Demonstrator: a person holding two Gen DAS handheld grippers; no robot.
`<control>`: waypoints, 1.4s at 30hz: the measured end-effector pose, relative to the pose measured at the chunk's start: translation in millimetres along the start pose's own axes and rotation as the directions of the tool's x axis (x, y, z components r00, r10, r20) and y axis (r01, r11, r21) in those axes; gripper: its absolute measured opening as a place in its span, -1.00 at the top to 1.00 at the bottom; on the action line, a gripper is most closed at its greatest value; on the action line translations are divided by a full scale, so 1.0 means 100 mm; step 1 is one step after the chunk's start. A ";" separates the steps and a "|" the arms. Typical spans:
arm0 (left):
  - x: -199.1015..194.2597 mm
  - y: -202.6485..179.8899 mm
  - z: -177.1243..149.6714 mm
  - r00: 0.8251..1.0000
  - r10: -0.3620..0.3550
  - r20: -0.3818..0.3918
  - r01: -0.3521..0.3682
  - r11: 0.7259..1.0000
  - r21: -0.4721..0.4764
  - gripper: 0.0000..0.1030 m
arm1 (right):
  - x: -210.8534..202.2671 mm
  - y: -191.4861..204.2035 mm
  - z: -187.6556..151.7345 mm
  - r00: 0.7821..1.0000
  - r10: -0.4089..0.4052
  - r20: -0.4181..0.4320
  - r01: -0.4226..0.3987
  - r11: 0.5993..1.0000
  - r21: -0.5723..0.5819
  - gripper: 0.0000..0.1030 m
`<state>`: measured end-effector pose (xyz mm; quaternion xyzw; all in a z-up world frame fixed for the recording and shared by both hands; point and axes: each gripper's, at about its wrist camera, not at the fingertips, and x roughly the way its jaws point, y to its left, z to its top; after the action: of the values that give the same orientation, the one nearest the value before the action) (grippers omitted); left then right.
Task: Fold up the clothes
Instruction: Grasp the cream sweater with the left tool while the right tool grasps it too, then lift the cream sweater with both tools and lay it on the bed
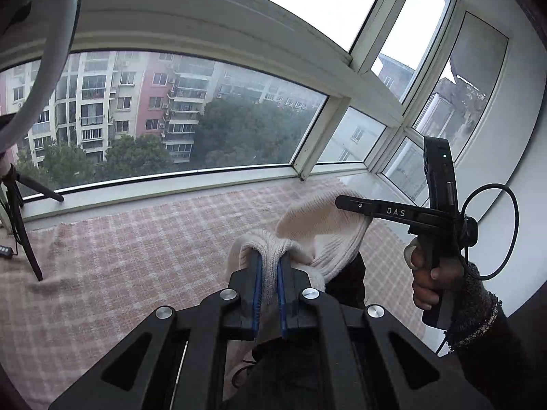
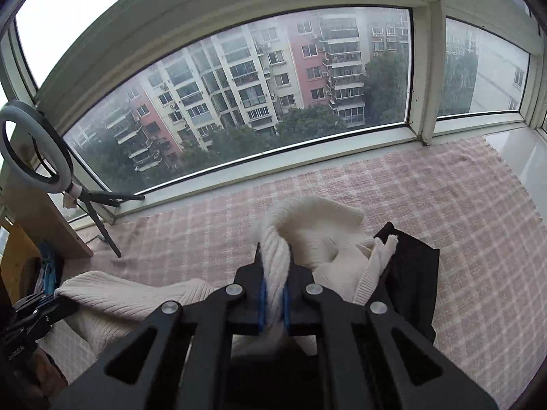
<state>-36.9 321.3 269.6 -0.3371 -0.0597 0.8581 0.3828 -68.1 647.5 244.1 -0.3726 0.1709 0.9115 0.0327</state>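
Observation:
A cream ribbed knit sweater (image 2: pixel 328 235) hangs lifted above a pink checked cloth (image 2: pixel 444 205). My right gripper (image 2: pixel 273 266) is shut on a bunched roll of the knit. One cream stretch (image 2: pixel 119 297) runs off to the lower left. A black garment (image 2: pixel 410 266) lies under the sweater on the right. In the left wrist view my left gripper (image 1: pixel 269 263) is shut on a fold of the same sweater (image 1: pixel 324 229), which drapes over both blue pads. A hand (image 1: pixel 427 280) at the right holds the right gripper (image 1: pixel 345 202), its tip against the knit.
The pink checked cloth (image 1: pixel 119 256) covers a wide ledge under a large window (image 2: pixel 273 102). A ring light (image 2: pixel 34 147) on a black tripod (image 1: pixel 20 212) stands at the left end. A wooden shelf (image 2: pixel 44 225) borders the left side, and a white wall (image 1: pixel 523 171) the right.

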 end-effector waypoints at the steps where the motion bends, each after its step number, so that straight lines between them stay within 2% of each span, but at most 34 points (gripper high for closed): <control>1: -0.20 -0.04 0.07 1.000 0.001 0.027 -0.001 1.000 0.014 0.87 | -0.18 0.11 0.08 1.000 0.004 0.024 -0.004 1.000 -0.005 0.88; 4: -0.68 0.02 0.20 0.993 0.010 0.119 -0.011 1.000 0.007 0.87 | -0.67 0.41 0.21 0.991 0.048 0.127 -0.047 0.999 -0.009 0.90; 6: -0.95 0.18 0.37 0.982 0.045 0.182 -0.046 0.999 0.006 0.87 | -0.97 0.65 0.26 0.978 0.113 0.177 -0.109 0.994 -0.029 0.90; 7: -1.14 0.21 0.43 0.977 0.045 0.207 -0.046 0.999 0.001 0.87 | -1.12 0.80 0.29 0.972 0.121 0.202 -0.112 0.992 -0.054 0.90; 9: -1.35 0.34 0.53 0.960 0.061 0.273 -0.062 0.998 -0.004 0.87 | -1.43 1.15 0.35 0.958 0.132 0.256 -0.108 0.989 -0.104 0.90; 12: -1.94 0.36 0.58 0.928 0.084 0.363 -0.104 0.994 0.037 0.87 | -1.92 1.73 0.32 0.933 0.185 0.309 -0.132 0.974 -0.183 0.90; 15: -2.57 0.41 0.50 0.900 0.116 0.421 -0.162 0.984 0.077 0.87 | -2.36 2.30 0.20 0.908 0.238 0.346 -0.148 0.953 -0.266 0.90; 18: -3.11 0.54 0.36 0.879 0.150 0.453 -0.207 0.975 0.080 0.87 | -2.64 2.80 0.00 0.882 0.308 0.358 -0.193 0.927 -0.322 0.90; 22: -3.90 0.82 0.20 0.842 0.209 0.497 -0.264 0.964 0.041 0.87 | -2.77 3.49 -0.32 0.860 0.403 0.314 -0.268 0.879 -0.395 0.90; 26: -4.47 1.12 -0.02 0.799 0.287 0.529 -0.324 0.946 -0.024 0.87 | -2.77 4.22 -0.69 0.841 0.490 0.228 -0.351 0.817 -0.458 0.90; 29: -4.84 1.42 -0.20 0.750 0.356 0.557 -0.367 0.925 -0.097 0.87 | -2.73 4.80 -0.93 0.817 0.559 0.142 -0.435 0.759 -0.485 0.90; 34: -5.61 1.87 -0.47 0.668 0.457 0.587 -0.419 0.883 -0.211 0.87 | -2.71 5.70 -1.34 0.762 0.648 0.015 -0.544 0.651 -0.530 0.90; 35: -5.71 1.92 -0.48 0.660 0.478 0.580 -0.440 0.871 -0.217 0.87 | -2.71 5.86 -1.43 0.750 0.661 -0.006 -0.559 0.629 -0.540 0.90; 37: -5.77 1.98 -0.44 0.646 0.516 0.563 -0.488 0.846 -0.216 0.87 | -2.70 6.08 -1.56 0.736 0.676 -0.031 -0.576 0.602 -0.553 0.90; 38: -5.75 1.98 -0.42 0.647 0.527 0.551 -0.508 0.837 -0.204 0.87 | -2.68 6.13 -1.63 0.735 0.677 -0.040 -0.581 0.597 -0.553 0.90; 40: -5.59 1.98 -0.33 0.659 0.539 0.524 -0.541 0.824 -0.167 0.87 | -2.65 6.23 -1.75 0.732 0.678 -0.058 -0.590 0.589 -0.553 0.90; 42: -5.32 2.03 -0.29 0.696 0.530 0.484 -0.546 0.829 -0.123 0.87 | -2.57 6.15 -1.82 0.750 0.659 -0.053 -0.581 0.618 -0.530 0.90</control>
<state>111.2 -196.5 457.9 -0.1006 -0.0422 0.9898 0.0913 123.4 26.0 476.9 -0.2169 0.0360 0.9015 -0.3729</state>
